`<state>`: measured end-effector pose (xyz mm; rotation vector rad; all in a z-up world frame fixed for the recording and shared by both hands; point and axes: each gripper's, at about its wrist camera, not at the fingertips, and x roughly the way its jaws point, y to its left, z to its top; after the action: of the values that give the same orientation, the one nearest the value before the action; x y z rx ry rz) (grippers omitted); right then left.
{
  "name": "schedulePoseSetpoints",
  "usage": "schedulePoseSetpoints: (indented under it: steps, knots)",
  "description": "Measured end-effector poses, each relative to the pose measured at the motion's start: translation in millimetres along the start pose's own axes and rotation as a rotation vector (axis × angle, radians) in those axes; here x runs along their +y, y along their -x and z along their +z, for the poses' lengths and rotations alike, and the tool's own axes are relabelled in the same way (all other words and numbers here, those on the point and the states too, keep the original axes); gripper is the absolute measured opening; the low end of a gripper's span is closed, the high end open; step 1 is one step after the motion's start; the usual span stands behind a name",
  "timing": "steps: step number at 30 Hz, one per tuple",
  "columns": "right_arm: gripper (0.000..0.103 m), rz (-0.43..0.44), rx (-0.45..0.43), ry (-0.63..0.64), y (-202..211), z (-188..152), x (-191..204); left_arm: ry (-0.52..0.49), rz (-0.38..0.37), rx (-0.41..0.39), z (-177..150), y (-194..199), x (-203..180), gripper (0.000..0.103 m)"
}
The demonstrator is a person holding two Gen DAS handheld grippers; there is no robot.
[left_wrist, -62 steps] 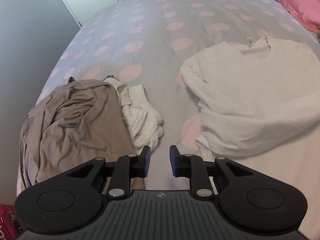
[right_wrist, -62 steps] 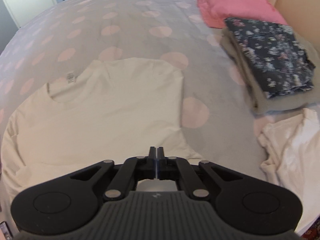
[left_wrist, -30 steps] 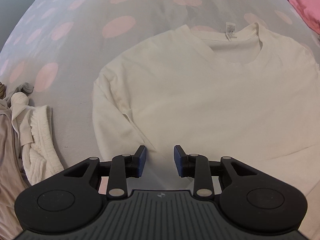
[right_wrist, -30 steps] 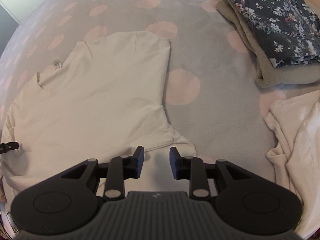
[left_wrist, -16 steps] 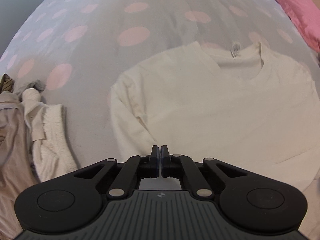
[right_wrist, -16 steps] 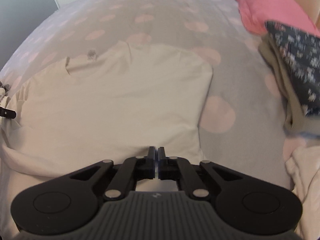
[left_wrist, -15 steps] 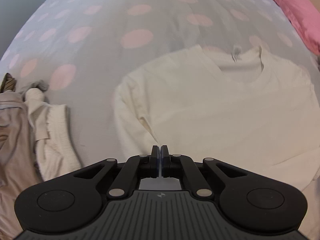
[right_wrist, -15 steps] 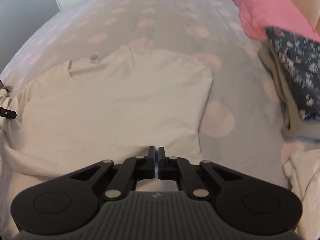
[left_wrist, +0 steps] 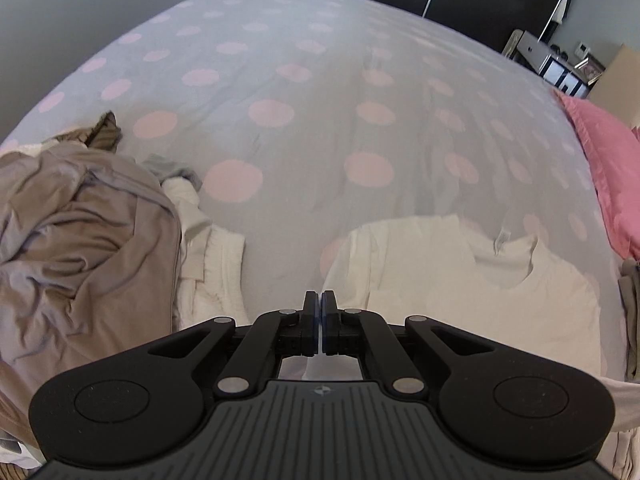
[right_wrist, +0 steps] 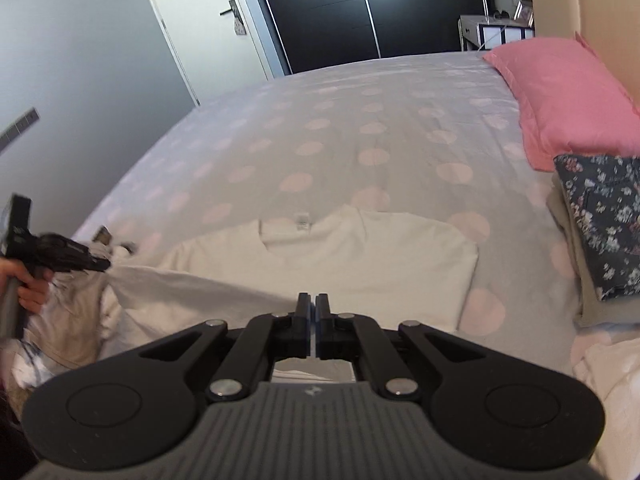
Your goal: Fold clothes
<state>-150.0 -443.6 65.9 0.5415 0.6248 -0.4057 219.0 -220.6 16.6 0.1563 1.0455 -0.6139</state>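
A cream long-sleeved shirt [left_wrist: 460, 280] lies collar-away on the grey bedcover with pink dots [left_wrist: 280, 80]. In the right wrist view the shirt [right_wrist: 360, 256] has its near hem raised off the bed and stretched as a taut edge between both grippers. My right gripper [right_wrist: 313, 302] is shut on that hem near its right end. My left gripper [right_wrist: 105, 266], held by a hand [right_wrist: 28, 284], pinches the hem's left end. In its own view the left gripper [left_wrist: 321, 300] has its jaws together, with the pinched cloth hidden under them.
A heap of unfolded taupe clothes [left_wrist: 80, 240] and a white ribbed garment [left_wrist: 216, 272] lie to the left. A folded stack topped by floral cloth [right_wrist: 600, 224], a pink pillow [right_wrist: 560, 96] and a loose white garment [right_wrist: 608, 368] sit to the right.
Both grippers went from open to shut at the shirt's near edge, then rose, lifting the hem. Both views now tilt up towards the far end of the bed.
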Motion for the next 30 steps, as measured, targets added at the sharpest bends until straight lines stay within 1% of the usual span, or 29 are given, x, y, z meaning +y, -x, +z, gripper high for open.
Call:
schedulePoseSetpoints:
  steps: [1,2,4,5,6,7,9,11,13,14,15,16,17,18,19,21,25,30]
  knots:
    - [0.002,0.027,0.005,-0.018,3,4,-2,0.0,0.001,-0.014,2,2,-2,0.0]
    - [0.002,0.034,-0.002,-0.039,6,8,-5,0.004,-0.004,-0.027,3,5,-1,0.0]
    - [0.001,-0.008,-0.025,-0.077,7,14,-13,0.017,-0.022,-0.034,7,5,-4,0.0]
    - [0.0,-0.044,-0.028,-0.101,4,17,-18,0.02,-0.029,-0.038,8,4,-6,0.0]
    - [0.0,-0.081,-0.03,-0.125,1,19,-23,0.005,-0.012,-0.046,9,2,-11,0.0]
    - [0.0,-0.1,-0.022,-0.149,-3,21,-29,-0.018,0.006,-0.053,10,-1,-17,0.0]
    - [0.0,-0.127,0.0,-0.191,-14,24,-41,-0.043,-0.003,-0.032,9,-13,-28,0.0]
    - [0.0,-0.154,0.039,-0.199,-32,21,-49,-0.068,-0.011,-0.011,8,-25,-39,0.0]
    - [0.001,-0.181,0.079,-0.204,-49,19,-57,-0.098,0.028,0.006,5,-37,-48,0.0]
    - [0.004,-0.195,0.099,-0.206,-58,17,-61,-0.11,0.05,0.013,3,-43,-52,0.0]
    - [0.005,-0.2,0.13,-0.211,-67,14,-64,-0.116,0.064,0.016,3,-47,-54,0.0]
    - [0.008,-0.202,0.162,-0.21,-77,7,-66,-0.111,0.065,0.019,4,-50,-53,0.0]
    - [0.021,-0.203,0.195,-0.208,-86,1,-68,-0.106,0.067,0.023,4,-52,-52,0.0]
    - [0.028,-0.204,0.228,-0.206,-96,-6,-70,-0.101,0.068,0.027,5,-55,-51,0.0]
    - [0.029,-0.207,0.25,-0.196,-104,-11,-70,-0.093,0.07,0.029,6,-56,-49,0.0]
    - [0.029,-0.203,0.29,-0.179,-120,-21,-70,-0.087,0.08,0.032,6,-59,-45,0.0]
    - [0.029,-0.184,0.309,-0.191,-147,-33,-72,-0.075,0.091,0.049,6,-65,-38,0.0]
    - [0.03,-0.247,0.319,-0.173,-177,-42,-76,-0.073,0.09,0.055,7,-65,-36,0.0]
